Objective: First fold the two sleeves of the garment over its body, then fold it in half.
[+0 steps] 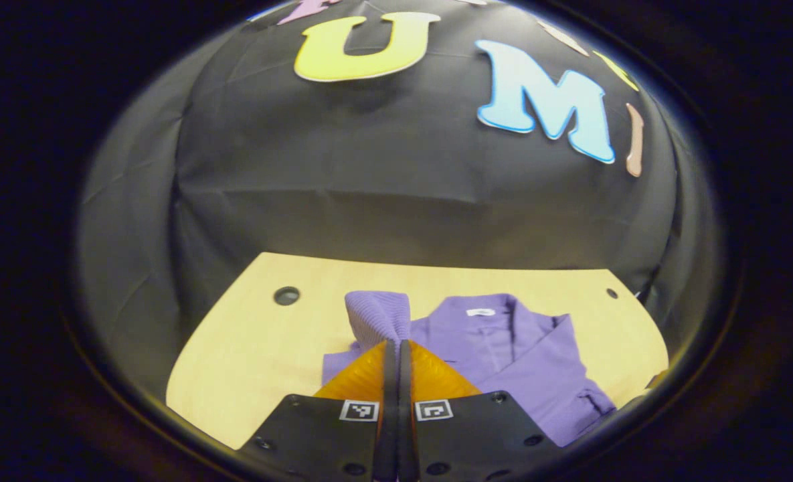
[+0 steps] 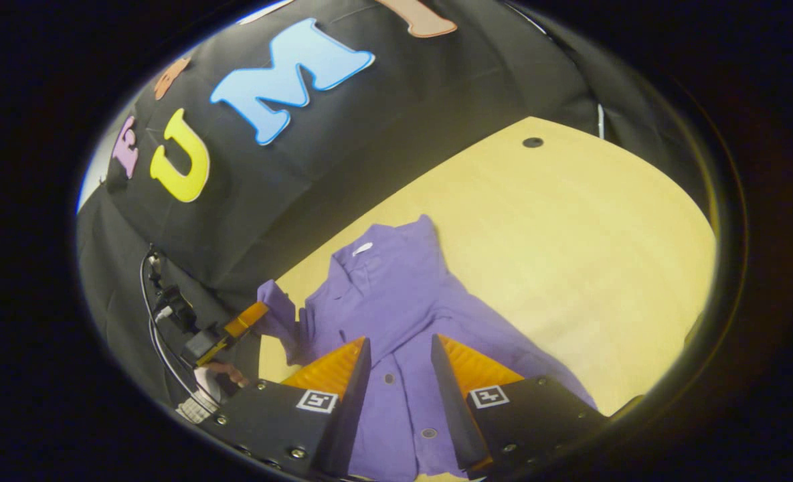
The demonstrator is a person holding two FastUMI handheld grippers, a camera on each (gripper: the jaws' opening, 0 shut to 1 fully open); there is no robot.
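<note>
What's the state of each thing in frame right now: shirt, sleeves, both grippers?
purple shirt: flat on the wooden table, front up, buttoned, not folded in half
sleeve: lifted off the table, pinched in the left gripper
left gripper: fingers shut on the sleeve, raised above the table
right gripper: fingers open, over the shirt's button line, holding nothing
other sleeve: cannot tell its fold state

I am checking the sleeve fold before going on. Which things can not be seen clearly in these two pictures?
- The left gripper is closed on the purple sleeve; its fingers hide the pinched edge in the left gripper view.
- The garment hem is hidden by the open right gripper in the right gripper view.
- The garment's neck label is too small to make out.
</note>
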